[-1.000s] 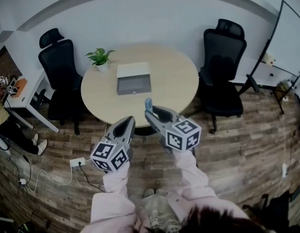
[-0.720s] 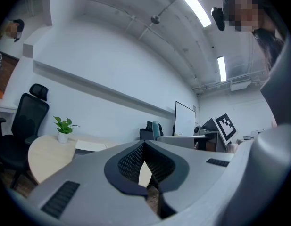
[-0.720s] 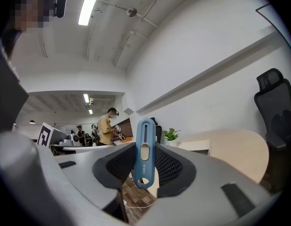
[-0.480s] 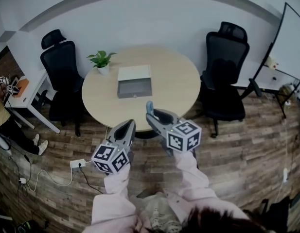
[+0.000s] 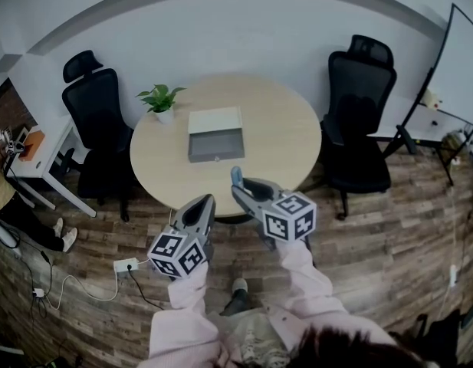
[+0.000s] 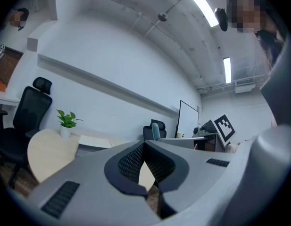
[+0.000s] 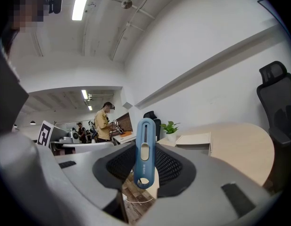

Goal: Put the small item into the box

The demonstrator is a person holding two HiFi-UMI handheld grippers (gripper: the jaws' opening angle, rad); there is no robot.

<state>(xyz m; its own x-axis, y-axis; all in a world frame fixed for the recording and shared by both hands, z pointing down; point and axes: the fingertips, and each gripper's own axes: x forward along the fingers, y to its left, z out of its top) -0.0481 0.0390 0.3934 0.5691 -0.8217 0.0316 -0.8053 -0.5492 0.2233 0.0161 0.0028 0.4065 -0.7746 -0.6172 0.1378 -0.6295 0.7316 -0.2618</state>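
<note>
Right tongs [image 7: 144, 164] clamp slim blue plastic item [image 7: 145, 147] (gripped low) | left tongs [image 6: 144, 149] closed, empty | risk: it pivots loose before reaching grey open box [image 5: 215, 144] near table [image 5: 286, 140] far-left edge.

Left gripper [image 5: 200, 205] and right gripper [image 5: 238, 187] are brought slightly nearer the table [image 5: 286, 140]. One shoe [image 5: 238, 285] is set forward beneath them.

A round pale-wood table [image 5: 278, 140] carries two things. An open grey box [image 5: 216, 146] sits near its centre, the pale lid [image 5: 214, 119] lying toward twelve o'clock. A small potted plant [image 5: 161, 100] stands at the rim near ten o'clock.
</note>
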